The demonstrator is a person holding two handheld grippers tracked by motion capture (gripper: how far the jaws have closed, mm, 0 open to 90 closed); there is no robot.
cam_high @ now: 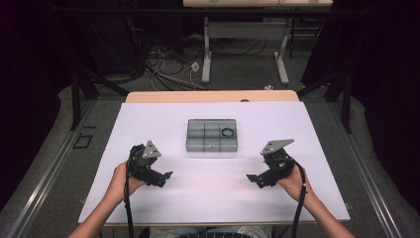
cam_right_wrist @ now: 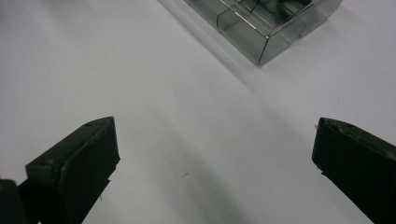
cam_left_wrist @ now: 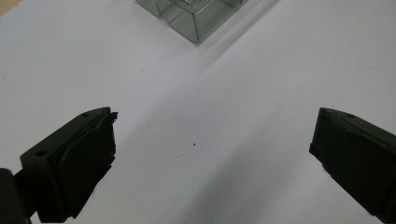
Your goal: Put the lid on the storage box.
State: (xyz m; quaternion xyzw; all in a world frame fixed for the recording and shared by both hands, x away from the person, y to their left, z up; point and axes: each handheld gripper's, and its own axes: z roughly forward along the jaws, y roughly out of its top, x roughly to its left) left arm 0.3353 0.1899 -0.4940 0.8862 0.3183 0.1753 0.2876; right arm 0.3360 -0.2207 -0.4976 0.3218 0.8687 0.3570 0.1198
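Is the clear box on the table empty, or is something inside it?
Not empty: the clear box holds a dark ring in its far right compartment.

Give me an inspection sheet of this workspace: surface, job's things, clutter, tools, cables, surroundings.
Surface: white sheet over a wooden table, bare around the box.
Job's things: clear compartment box at the centre, lid apparently closed; a dark ring in its right rear compartment.
Clutter: nothing seen.
Tools: left tool and right tool both hand-held, jaws wide open, holding nothing, near side of the box and apart from it.
Cables: one black cable trails from each tool toward the person.
Surroundings: loose floor cables and a second table's legs behind; dark curtains at the sides.
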